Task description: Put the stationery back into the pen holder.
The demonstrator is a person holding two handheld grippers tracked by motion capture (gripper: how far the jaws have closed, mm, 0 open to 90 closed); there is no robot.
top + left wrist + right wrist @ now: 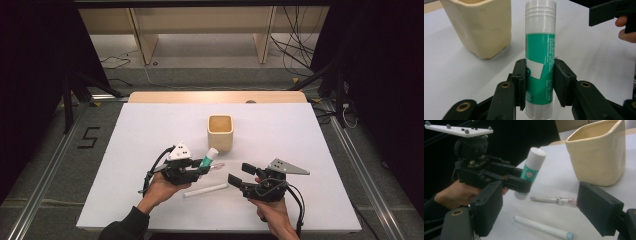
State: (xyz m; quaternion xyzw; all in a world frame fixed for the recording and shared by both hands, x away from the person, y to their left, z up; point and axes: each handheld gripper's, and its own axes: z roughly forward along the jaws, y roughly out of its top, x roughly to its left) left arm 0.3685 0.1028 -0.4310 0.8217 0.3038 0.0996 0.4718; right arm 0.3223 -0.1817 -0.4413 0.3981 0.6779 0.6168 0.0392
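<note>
My left gripper is shut on a green and white glue stick, held off the white table with its cap end tilted up toward the cup; its pads press on the stick's lower half. The glue stick hangs just in front of a cream square cup. My right gripper stands open, with nothing between its jaws, to the right of the left gripper. A white pen and a clear pen with a pink end lie on the table between the grippers.
The white table top has bare room on the left, right and behind the cup. A wooden strip runs along its far edge. The right gripper's jaw and a finger reach into the left gripper view at top right.
</note>
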